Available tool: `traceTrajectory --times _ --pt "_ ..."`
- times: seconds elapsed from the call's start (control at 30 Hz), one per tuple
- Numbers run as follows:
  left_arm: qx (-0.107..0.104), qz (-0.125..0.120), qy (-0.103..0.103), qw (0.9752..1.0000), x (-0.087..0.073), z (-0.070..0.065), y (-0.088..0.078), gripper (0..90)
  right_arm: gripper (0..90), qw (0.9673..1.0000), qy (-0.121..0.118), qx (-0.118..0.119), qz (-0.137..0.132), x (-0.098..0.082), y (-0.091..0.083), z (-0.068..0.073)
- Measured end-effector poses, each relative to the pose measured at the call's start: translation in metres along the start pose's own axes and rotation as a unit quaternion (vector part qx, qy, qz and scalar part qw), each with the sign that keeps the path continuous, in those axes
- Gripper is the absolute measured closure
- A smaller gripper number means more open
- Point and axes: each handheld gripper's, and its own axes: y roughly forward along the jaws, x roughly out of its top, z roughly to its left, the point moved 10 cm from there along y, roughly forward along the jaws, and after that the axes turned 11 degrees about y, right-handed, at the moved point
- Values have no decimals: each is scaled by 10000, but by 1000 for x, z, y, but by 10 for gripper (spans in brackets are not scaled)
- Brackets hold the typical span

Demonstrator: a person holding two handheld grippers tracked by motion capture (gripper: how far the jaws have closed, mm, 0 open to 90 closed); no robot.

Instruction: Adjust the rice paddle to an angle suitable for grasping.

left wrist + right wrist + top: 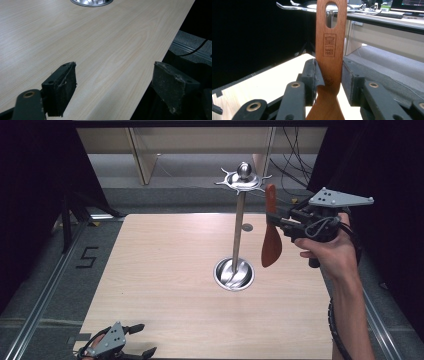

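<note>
A metal utensil stand (239, 220) rises from a round base (234, 273) at the middle of the table, with a hooked crown (243, 177) on top. To its right, my right gripper (276, 221) is shut on the handle of a reddish wooden spatula (271, 232), held upright in the air with the blade down. In the right gripper view the spatula handle (331, 47) stands between the pads, its hanging hole near the stand's hooks (287, 6). My left gripper (141, 340) rests at the table's near left corner, open, with nothing between its fingers (62, 86).
The light wooden table (165, 270) is bordered by metal rails (40, 295) on the floor. Cables (292, 155) hang behind the stand. The stand's base (91, 2) appears at the top of the left gripper view.
</note>
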Motion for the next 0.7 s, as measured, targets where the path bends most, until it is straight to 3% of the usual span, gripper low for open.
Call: traceTrajectory --times 0.07,0.17,0.3,0.4,0.5,0.6,0.7 --pt "-7 5 175 9998 0 2 0 191 671 10000 15 19 5 0 2 2" --pt "-4 -15 155 9999 1 2 0 191 671 10000 38 0 35 1 5 1" --pt "32 -72 -43 10000 2 0 0 191 671 9999 83 -2 57 0 10 -1" --pt "10 6 33 10000 0 1 0 191 670 10000 81 -15 52 -2 12 -2" --pt "24 -45 -32 10000 1 0 0 191 670 9998 198 13 92 -4 14 -2" --pt "19 -37 -28 10000 1 0 0 191 670 9999 127 6 94 -4 15 -2" --pt "-10 -11 -7 10000 0 0 0 191 669 9996 251 60 84 -5 15 0"
